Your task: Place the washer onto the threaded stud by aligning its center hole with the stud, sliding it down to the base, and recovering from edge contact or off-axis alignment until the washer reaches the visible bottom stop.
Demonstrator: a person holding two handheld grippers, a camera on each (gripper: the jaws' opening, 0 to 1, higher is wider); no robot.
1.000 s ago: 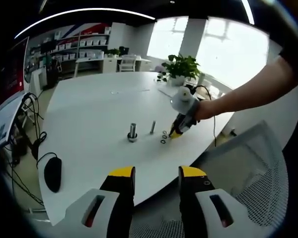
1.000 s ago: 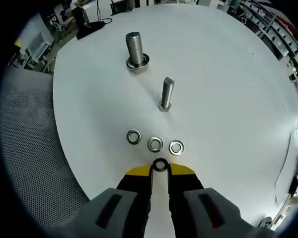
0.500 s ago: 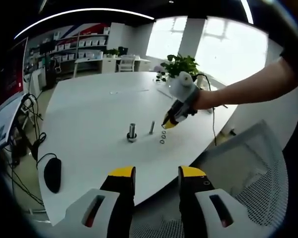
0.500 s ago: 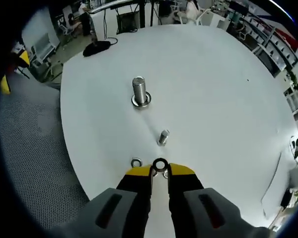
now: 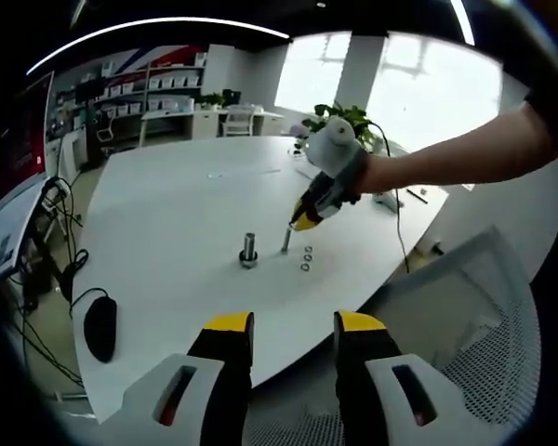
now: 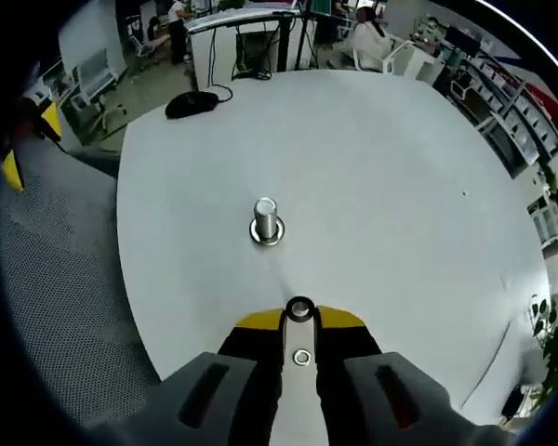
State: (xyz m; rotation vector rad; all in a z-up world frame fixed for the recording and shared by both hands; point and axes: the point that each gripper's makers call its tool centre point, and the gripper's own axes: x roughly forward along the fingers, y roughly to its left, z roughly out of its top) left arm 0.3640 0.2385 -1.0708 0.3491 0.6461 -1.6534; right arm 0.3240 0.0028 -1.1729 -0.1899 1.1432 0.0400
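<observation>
While the left gripper (image 5: 292, 327) is held apart over the table (image 5: 167, 214) edge, the washer (image 6: 299, 309) is pinched by the right gripper (image 6: 299, 316).
The thin stud (image 5: 285, 239) is seen just beneath; the thick bolt (image 6: 265, 221) stands at 12 o'clock.

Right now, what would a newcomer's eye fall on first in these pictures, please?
Probably the right gripper, shut on a small washer above the white table. Beyond it, the thick stud stands upright in mid-table with a washer at its base. In the left gripper view, the left gripper hangs open over the near edge.
</observation>
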